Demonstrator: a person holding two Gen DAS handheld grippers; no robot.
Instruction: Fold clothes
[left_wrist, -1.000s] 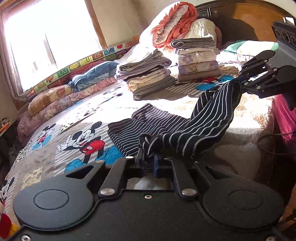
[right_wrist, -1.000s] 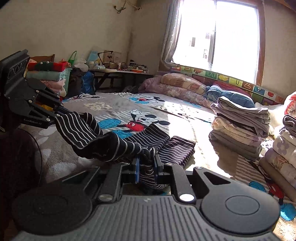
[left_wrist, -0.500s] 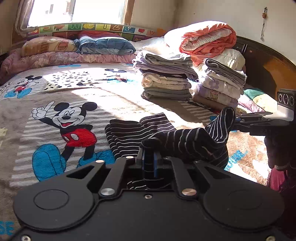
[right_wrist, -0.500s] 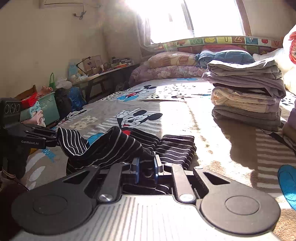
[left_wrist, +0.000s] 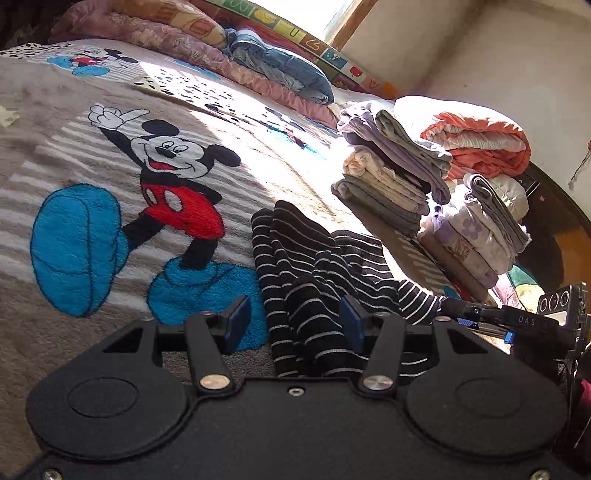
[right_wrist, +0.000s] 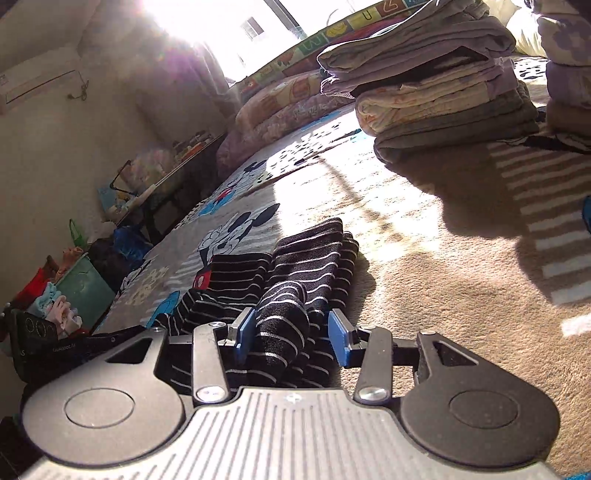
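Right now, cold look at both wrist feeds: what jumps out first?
The black striped garment lies bunched on the blanket between the open pads of the left claw and the right claw. Left of it, the big cartoon mouse print dominates the blanket. Behind, stacks of folded laundry sit in harsh sunlight.

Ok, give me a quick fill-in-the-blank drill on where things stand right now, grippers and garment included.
1. The jaws of both the left gripper and the right gripper are ____.
2. The black garment has thin ____ stripes.
3. It lies on a blanket printed with a cartoon ____.
4. Behind it stand stacks of ____ laundry.

Missing words: open; white; mouse; folded
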